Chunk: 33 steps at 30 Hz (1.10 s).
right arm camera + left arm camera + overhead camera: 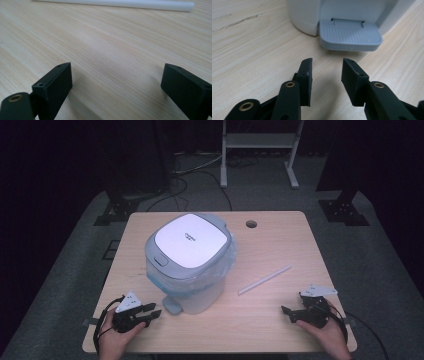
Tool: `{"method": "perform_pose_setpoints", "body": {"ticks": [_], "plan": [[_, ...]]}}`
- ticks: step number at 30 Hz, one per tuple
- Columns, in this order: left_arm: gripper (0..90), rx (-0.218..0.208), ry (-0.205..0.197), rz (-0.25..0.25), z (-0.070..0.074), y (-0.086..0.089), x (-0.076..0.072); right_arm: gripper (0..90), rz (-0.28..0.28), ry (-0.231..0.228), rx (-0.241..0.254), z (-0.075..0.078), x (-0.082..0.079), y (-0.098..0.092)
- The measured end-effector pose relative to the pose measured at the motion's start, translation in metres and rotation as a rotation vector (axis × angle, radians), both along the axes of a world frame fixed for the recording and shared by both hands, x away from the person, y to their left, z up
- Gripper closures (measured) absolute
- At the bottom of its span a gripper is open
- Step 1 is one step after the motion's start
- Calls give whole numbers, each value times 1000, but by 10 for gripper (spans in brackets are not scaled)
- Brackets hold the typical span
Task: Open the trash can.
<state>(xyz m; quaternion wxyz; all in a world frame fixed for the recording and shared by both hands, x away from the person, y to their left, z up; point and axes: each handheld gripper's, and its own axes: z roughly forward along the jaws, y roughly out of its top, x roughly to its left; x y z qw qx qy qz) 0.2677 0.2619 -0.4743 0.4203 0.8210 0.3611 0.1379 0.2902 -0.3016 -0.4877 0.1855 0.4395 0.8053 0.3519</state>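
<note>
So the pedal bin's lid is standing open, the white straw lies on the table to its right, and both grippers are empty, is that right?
Not quite. In the high view the pedal bin has its lid shut, not open. The rest holds: the white straw lies on the table to its right, and the left gripper and right gripper are empty.

High view overlooks table (270, 245), gripper views skim it closely

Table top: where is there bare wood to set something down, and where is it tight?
Free: the right half of the table, between the bin and the right edge, apart from the white straw. The left-edge strip beside the bin is bare too. Tight: the near left, where the left gripper faces the bin's pedal. The right gripper sits on the near right.
</note>
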Motion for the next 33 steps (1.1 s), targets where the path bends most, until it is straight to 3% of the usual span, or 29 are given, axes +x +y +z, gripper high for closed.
{"method": "perform_pose_setpoints", "body": {"ticks": [16,21,26,30,33], "plan": [[761,-82,-13,-10,20,-1,-8,87,3,0,0,0,0,0],[796,-81,-30,-8,24,-5,-7,86,2,0,0,0,0,0],[812,-91,-18,-1,25,-8,-6,87,3,0,0,0,0,0],[795,-75,-23,14,26,-12,-5,87,2,0,0,0,0,0],[852,-84,-31,7,29,-15,-5,87,3,0,0,0,0,0]]}}
